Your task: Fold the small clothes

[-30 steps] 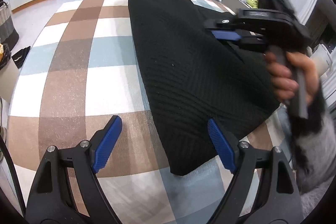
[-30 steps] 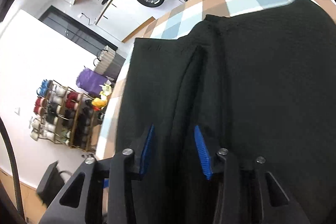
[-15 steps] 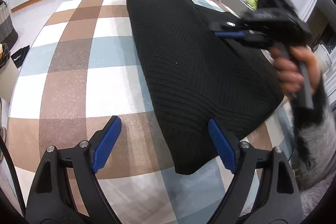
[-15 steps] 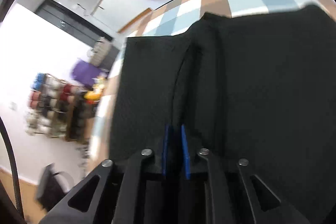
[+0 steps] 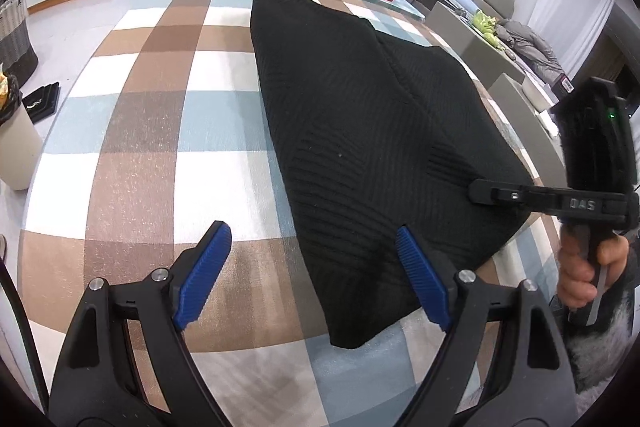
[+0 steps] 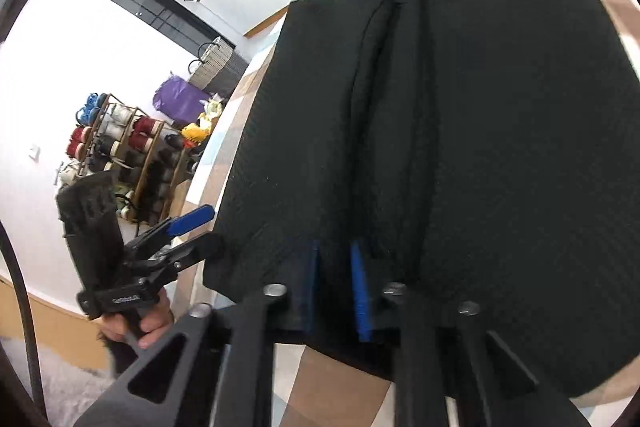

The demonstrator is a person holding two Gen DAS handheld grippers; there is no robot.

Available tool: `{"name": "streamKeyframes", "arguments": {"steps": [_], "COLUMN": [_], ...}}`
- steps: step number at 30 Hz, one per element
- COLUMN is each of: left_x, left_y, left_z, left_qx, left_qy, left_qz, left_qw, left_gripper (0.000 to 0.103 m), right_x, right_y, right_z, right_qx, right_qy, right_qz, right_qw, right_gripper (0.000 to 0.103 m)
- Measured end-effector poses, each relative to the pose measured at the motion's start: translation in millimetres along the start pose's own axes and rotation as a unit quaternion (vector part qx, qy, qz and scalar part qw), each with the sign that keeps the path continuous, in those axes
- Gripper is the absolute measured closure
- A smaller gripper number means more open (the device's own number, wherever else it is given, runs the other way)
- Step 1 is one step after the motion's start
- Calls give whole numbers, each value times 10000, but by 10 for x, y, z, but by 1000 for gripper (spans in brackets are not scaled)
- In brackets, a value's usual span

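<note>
Checkered tablecloth bears black knit; left tool wide, right tool narrow, contact unclear.

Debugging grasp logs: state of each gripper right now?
Left gripper: open, holding nothing, near corner of the black garment.
Right gripper: fingers partly apart around the garment's edge; grip cannot be told.
</note>
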State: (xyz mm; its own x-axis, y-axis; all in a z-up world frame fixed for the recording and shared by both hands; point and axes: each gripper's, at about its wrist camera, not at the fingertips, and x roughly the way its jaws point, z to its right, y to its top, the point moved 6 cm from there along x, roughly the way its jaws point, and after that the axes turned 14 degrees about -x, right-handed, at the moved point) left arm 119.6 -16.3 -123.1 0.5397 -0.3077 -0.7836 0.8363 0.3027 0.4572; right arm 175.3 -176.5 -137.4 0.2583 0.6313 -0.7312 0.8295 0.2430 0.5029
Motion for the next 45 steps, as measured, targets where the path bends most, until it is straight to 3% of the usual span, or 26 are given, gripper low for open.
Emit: {"name": "streamKeyframes", "arguments": {"steps": [4,7,9,14,23,31,33,36,39,45], "left_x": [-24,43,78,133,181,183,187,192,191,109], "left_y": [-15,-41,-65,-94,-180,-162,-156,-145,-135,-55], "left_z": [-5,-24,-24,24,96,71,71,72,71,36], "left_qx": [30,-22,-20,129,551,492,505,496,477,177], "left_qy": [70,92,125,143,307,205,197,192,175,-21], "left_qz": [19,-46,-85,-101,-151,-146,-142,-120,-124,-86], "left_qw": [10000,9999,9999,9998,9979,9985,9984,9985,9986,9998], "left_gripper": [20,20,20,20,20,20,20,20,20,20], "right_x": [-212,-66,-62,-256,55,319,435,480,494,-30], "right_y": [-37,-203,-229,-75,256,770,892,982,1000,1132], "right_z": [-272,-33,42,94,261,374,374,340,243,-116], "right_qx": [-520,-405,-126,-229,149,31,-65,-501,-820,-1276], "right_qy": [-71,-632,-397,-463,-137,-251,-407,-908,-1123,-1262], "right_qz": [139,-413,-369,31,202,310,294,118,132,797], "right_qw": [9985,9963,9984,9987,9996,9992,9987,9945,9902,9805], "right_gripper": [94,93,89,57,56,56,59,74,91,94]}}
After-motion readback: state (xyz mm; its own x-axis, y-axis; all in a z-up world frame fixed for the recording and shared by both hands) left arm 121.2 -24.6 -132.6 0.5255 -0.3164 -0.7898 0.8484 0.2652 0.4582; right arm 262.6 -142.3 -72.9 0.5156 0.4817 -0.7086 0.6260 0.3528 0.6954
